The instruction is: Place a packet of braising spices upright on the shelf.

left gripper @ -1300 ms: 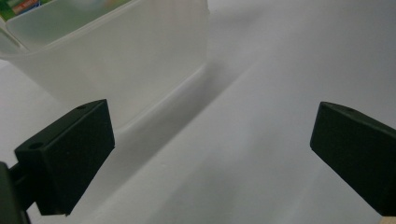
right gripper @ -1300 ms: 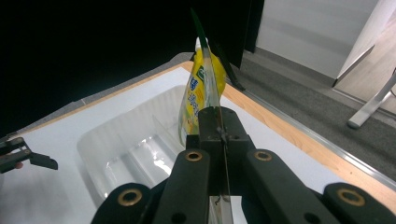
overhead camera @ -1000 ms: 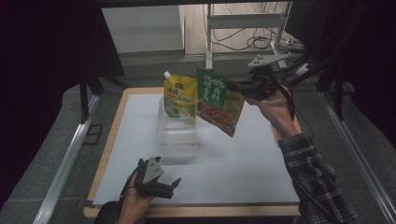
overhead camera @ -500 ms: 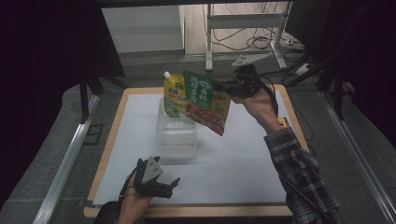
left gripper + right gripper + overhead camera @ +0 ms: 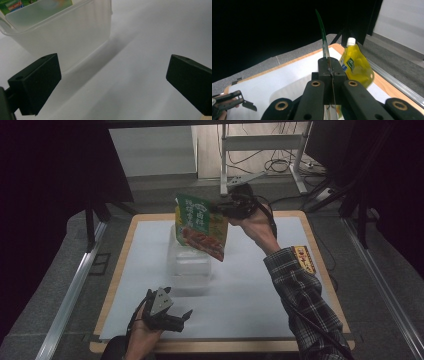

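Note:
A green food pouch with a picture of a red dish hangs tilted above a translucent plastic container in the middle of the white mat. My right gripper is shut on the pouch's right edge; in the right gripper view the pouch shows edge-on between the closed jaws. A yellow spouted pouch with a white cap stands in the container behind it. My left gripper rests near the front edge, open with nothing between its jaws, facing the container.
The white mat lies on a wooden board. Metal rails run along both sides of the table. A white frame and cables stand on the floor beyond the far edge.
My right gripper has carried the green pouch to the left, from beside the yellow pouch to in front of it, over the container. The left gripper has stayed put.

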`<state>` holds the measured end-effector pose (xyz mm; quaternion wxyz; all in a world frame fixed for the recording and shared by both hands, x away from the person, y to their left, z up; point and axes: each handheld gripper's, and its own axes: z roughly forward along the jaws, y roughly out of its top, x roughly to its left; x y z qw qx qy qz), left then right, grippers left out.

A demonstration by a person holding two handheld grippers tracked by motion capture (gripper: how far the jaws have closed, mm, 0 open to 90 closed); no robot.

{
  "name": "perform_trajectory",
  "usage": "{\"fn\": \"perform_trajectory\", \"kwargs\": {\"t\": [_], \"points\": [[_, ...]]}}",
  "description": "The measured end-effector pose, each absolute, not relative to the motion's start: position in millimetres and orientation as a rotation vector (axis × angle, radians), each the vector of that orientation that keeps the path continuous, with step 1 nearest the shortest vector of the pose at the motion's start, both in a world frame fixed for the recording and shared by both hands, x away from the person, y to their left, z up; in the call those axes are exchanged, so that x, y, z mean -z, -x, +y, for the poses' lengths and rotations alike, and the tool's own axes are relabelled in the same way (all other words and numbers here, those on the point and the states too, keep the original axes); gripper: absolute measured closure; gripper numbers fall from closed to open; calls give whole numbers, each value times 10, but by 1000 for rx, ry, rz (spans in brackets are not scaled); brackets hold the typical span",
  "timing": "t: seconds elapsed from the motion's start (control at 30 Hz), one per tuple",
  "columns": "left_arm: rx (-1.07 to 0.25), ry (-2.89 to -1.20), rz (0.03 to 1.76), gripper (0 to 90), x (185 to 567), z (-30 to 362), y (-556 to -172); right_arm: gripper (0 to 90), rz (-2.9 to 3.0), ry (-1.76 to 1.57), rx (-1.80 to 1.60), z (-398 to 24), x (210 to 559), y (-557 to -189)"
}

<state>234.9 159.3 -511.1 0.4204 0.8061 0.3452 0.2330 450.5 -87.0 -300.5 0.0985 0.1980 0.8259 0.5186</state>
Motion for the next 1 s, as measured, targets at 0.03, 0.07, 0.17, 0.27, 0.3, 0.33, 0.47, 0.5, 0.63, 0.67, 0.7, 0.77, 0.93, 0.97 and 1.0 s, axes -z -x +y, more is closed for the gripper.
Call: {"fn": "perform_trajectory", "kwargs": {"t": [0.03, 0.07, 0.17, 0.27, 0.3, 0.33, 0.47, 0.5, 0.63, 0.67, 0.7, 0.77, 0.93, 0.97, 1.0], "points": [[-587, -2019, 863, 0, 5109, 1592, -2349, 889, 2450, -583, -1542, -843, 3011, -4517], [-588, -2025, 860, 0, 5106, 1595, -2350, 889, 2452, -578, -1543, -815, 3016, -4528], [-590, -2027, 861, 0, 5107, 1594, -2352, 889, 2462, -559, -1546, -730, 3031, -4556], [-590, -2036, 867, 0, 5106, 1606, -2358, 889, 2472, -548, -1538, -646, 3044, -4582], [-593, -2033, 874, 0, 5110, 1606, -2362, 889, 2475, -545, -1540, -620, 3049, -4590], [-597, -2043, 880, 0, 5110, 1614, -2365, 889, 2476, -541, -1543, -595, 3055, -4599], [-594, -2030, 891, 0, 5109, 1633, -2371, 889, 2484, -522, -1552, -509, 3086, -4629], [-597, -2038, 887, 0, 5101, 1644, -2371, 889, 2487, -518, -1552, -490, 3097, -4636], [-597, -2034, 890, 0, 5101, 1650, -2372, 889, 2495, -515, -1565, -427, 3127, -4658], [-596, -2034, 891, 0, 5102, 1649, -2372, 889, 2496, -517, -1573, -418, 3126, -4663], [-594, -2036, 889, 0, 5102, 1646, -2371, 889, 2499, -517, -1575, -413, 3123, -4663], [-594, -2038, 885, 0, 5104, 1639, -2371, 888, 2504, -506, -1576, -400, 3119, -4648], [-592, -2043, 882, 0, 5107, 1629, -2369, 888, 2515, -491, -1615, -410, 3160, -4588], [-593, -2044, 882, 0, 5107, 1629, -2369, 888, 2513, -495, -1616, -425, 3168, -4584], [-589, -2036, 886, 0, 5113, 1621, -2370, 888, 2513, -499, -1617, -441, 3171, -4581]]}}
